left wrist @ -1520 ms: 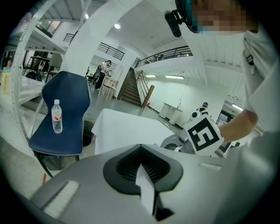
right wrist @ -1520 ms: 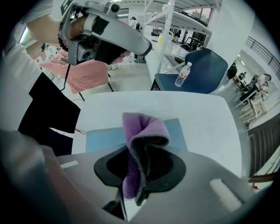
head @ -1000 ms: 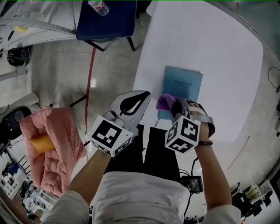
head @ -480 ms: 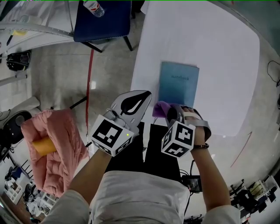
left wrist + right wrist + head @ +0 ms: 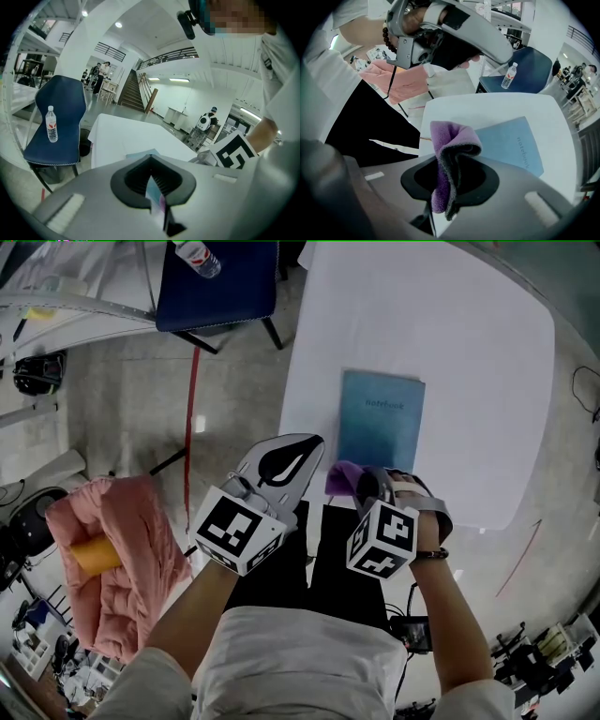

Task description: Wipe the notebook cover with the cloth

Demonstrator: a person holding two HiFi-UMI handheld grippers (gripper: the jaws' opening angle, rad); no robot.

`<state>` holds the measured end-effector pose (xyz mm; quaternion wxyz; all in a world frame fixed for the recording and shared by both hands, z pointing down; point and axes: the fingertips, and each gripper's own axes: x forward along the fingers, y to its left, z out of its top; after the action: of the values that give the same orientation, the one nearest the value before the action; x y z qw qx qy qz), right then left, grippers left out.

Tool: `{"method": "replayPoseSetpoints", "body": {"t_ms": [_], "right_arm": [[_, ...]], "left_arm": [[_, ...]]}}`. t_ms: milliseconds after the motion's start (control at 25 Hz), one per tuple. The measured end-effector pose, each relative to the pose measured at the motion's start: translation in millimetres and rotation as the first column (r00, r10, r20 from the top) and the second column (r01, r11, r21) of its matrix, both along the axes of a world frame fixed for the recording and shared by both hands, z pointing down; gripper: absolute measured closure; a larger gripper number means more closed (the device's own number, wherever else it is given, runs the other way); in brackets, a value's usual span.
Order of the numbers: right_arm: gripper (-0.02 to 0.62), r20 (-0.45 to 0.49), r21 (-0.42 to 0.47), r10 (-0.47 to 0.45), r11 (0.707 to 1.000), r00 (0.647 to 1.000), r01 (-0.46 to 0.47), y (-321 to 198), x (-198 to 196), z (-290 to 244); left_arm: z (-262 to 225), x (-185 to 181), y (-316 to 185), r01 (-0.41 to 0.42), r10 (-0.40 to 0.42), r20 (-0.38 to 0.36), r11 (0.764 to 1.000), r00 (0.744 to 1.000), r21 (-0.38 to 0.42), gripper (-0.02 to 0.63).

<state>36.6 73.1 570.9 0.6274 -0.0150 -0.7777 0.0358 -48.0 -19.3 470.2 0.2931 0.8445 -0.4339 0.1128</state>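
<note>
**Change since the earlier frames.** A second ago the cloth (image 5: 339,476) lay over the notebook's near left corner. We now find it drawn back toward the person, just short of that corner, where it has sat for the last half second. The left gripper (image 5: 305,451) has kept its place.

**Head view.** The notebook (image 5: 381,421) lies flat on the white table (image 5: 469,343), cover up, its long axis running away from the person. The right gripper (image 5: 366,486) sits just on the near side of the notebook and points along that axis. It is the closer of the two. The left gripper hangs to the notebook's near left, off the table's edge.

**Left gripper view.** We see the left gripper (image 5: 157,206) with its jaws brought together and nothing held. A sliver of the notebook (image 5: 140,154) shows beyond them.

**Right gripper view.** The right gripper (image 5: 440,206) is clamped on the purple cloth (image 5: 450,164), which folds up and over the jaws. The notebook (image 5: 511,145) lies ahead and slightly right. We judge that a forward stroke along its length would carry the cloth back onto the cover.
</note>
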Motion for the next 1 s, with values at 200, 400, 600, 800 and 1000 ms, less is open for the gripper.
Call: {"method": "replayPoseSetpoints", "body": {"t_ms": [200, 400, 600, 800, 1000], "right_arm": [[0.486, 0.023, 0.013, 0.001, 1.000, 1.000, -0.001, -6, 2, -7], [0.486, 0.034, 0.054, 0.046, 0.997, 0.998, -0.048, -32, 6, -18], [0.486, 0.019, 0.101, 0.060, 0.993, 0.998, -0.062, -66, 15, -23], [0.486, 0.015, 0.137, 0.081, 0.987, 0.997, -0.082, -96, 25, -27], [0.486, 0.009, 0.163, 0.091, 0.982, 0.996, -0.092, -119, 33, -26]], "left_arm": [[3, -3, 2, 0.001, -0.001, 0.003, 1.000, 1.000, -0.007, 0.606], [4, -7, -4, 0.006, -0.006, 0.005, 1.000, 1.000, -0.009, 0.606], [2, -5, -14, 0.004, -0.004, 0.003, 1.000, 1.000, -0.006, 0.606], [4, -2, -23, -0.002, 0.002, 0.005, 1.000, 1.000, -0.013, 0.606], [9, 0, -32, -0.001, 0.001, 0.008, 1.000, 1.000, -0.019, 0.606]]}}
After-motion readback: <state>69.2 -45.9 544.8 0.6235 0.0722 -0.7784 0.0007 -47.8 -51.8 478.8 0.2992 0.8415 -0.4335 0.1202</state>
